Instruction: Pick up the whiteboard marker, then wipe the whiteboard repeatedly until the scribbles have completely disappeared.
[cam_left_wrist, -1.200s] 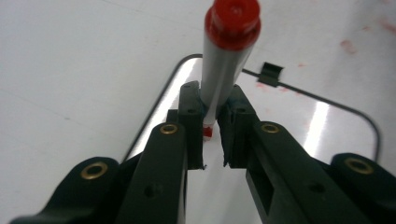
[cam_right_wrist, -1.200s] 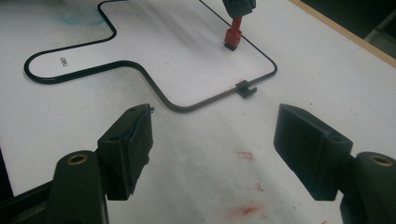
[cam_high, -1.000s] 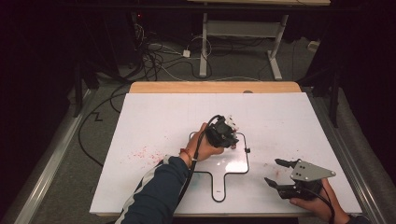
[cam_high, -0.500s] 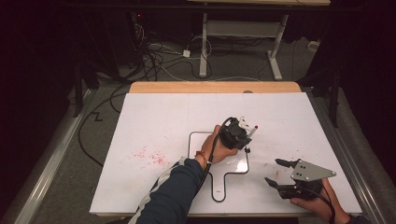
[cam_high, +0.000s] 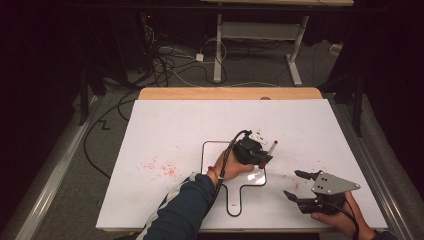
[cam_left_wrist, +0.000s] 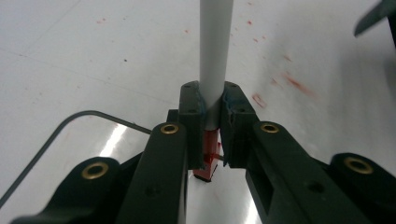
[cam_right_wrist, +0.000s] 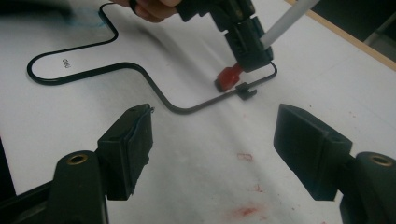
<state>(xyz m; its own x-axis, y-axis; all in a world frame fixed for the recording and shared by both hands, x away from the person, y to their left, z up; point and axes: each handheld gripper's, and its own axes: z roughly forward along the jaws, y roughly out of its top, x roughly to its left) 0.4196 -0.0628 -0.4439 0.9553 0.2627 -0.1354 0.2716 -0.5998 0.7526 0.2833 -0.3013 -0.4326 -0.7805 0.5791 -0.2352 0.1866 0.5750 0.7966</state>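
My left claw (cam_high: 260, 159) has swung across from the left part of the black outlined shape (cam_high: 202, 155) to its right edge within the last second, and it is clenched on the white marker (cam_left_wrist: 214, 56). The marker's red tip (cam_right_wrist: 229, 76) sits just beneath the claw, right at the outline's line on the white board (cam_high: 165, 130). I judge I'm lined up to trace that edge. My right claw (cam_high: 295, 185) hasn't shifted; it waits released with nothing between its jaws, the marker well ahead of it.
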